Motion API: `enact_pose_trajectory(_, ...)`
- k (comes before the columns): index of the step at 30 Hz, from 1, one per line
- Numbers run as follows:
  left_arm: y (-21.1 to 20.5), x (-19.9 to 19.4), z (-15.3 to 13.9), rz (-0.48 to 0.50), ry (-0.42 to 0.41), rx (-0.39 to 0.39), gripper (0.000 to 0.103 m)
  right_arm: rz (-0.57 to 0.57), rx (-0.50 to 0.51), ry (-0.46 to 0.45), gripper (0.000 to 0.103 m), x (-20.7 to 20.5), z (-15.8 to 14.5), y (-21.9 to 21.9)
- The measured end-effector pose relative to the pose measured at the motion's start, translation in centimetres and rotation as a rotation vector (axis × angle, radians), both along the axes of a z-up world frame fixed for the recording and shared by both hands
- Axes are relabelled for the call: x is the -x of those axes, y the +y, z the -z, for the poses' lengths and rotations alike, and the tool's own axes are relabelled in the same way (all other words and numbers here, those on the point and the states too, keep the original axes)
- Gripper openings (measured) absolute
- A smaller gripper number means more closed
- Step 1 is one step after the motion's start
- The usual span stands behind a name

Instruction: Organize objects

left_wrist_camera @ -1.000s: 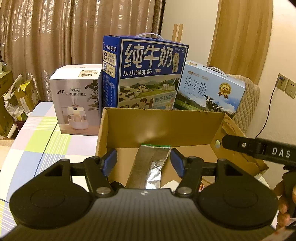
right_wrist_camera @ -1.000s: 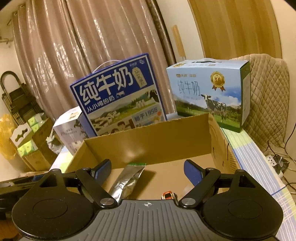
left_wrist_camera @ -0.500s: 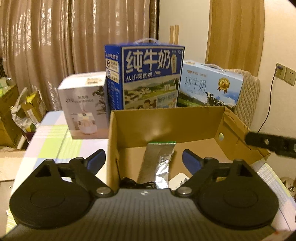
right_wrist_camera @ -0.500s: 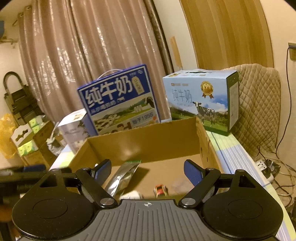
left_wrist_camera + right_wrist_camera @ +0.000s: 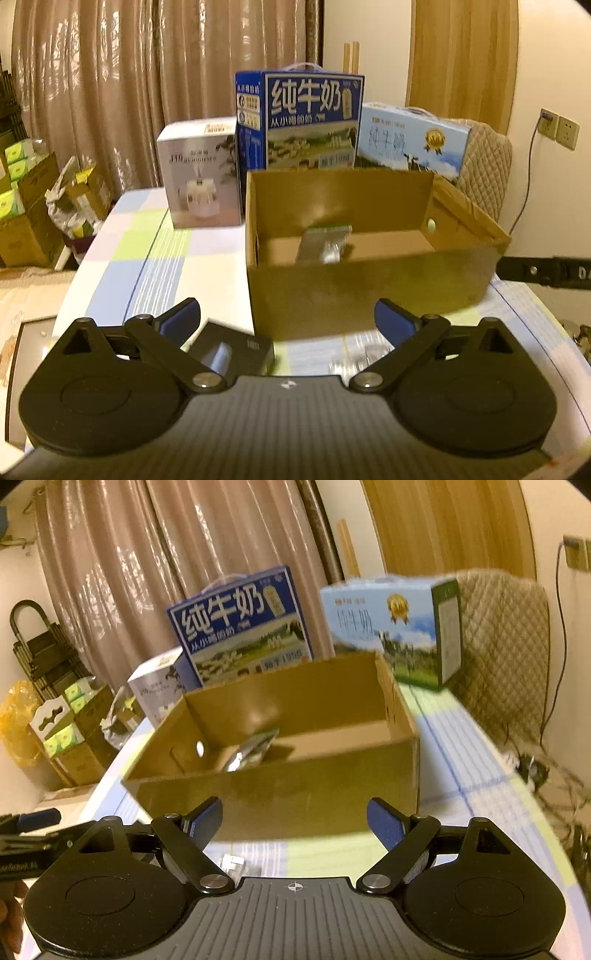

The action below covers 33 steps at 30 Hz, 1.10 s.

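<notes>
Tools first: my left tool (image 5: 287, 317) hangs released over the near edge of the surface (image 5: 166, 266), its jaws just having been opening and now spread wide with nothing gripped between them. Below it, close in, I see a small black box (image 5: 236, 349) lying on the checked cloth, and to its right some small clear items (image 5: 364, 360) too blurred for me to name. My right tool (image 5: 294, 821) is also released, jaws apart and empty, and more of those clear items (image 5: 232, 864) lie just below its left finger. Past both tools stands the open cardboard box (image 5: 351, 295), and inside it a silver foil pouch (image 5: 325, 245) leans toward the far wall. Behind the box, from left to right, I see a white humidifier carton (image 5: 199, 181), a tall dark blue milk carton (image 5: 306, 122) and a pale blue milk carton (image 5: 412, 140). Farthest back hang brown curtains (image 5: 147, 85), with a quilted chair back (image 5: 502, 646) at far right.
</notes>
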<state>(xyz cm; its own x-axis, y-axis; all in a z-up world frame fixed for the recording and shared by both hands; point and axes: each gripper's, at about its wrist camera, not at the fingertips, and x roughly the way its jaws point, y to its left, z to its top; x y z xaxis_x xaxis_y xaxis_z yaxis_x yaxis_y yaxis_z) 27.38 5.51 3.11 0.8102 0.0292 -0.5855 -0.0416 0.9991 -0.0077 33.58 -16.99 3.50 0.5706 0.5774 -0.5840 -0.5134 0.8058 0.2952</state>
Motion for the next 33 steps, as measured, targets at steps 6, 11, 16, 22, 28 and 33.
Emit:
enact_pose_trajectory(6,-0.6,2.1,1.4,0.029,0.054,0.0,0.1,-0.069,0.082,0.048,0.083,1.1,1.4,0.3)
enact_pose_trajectory(11,-1.2,2.4,1.8,0.06,0.061,-0.018,0.1,-0.1,0.117,0.085,0.083,1.4,2.7,0.5)
enact_pose_trajectory(16,-0.7,2.0,2.3,0.044,0.074,0.003,0.1,-0.138,0.145,0.145,0.082,1.2,4.2,1.4)
enact_pose_trajectory(22,-0.6,1.7,2.5,0.062,0.08,0.011,0.1,-0.174,0.146,0.217,0.071,0.9,5.3,2.5)
enact_pose_trajectory(28,-0.6,1.6,2.6,0.072,0.084,0.015,0.1,-0.176,0.162,0.216,0.071,1.0,5.5,2.8)
enact_pose_trajectory(33,-0.8,1.6,2.7,0.077,0.085,0.014,0.1,-0.172,0.167,0.22,0.07,1.0,5.6,2.8)
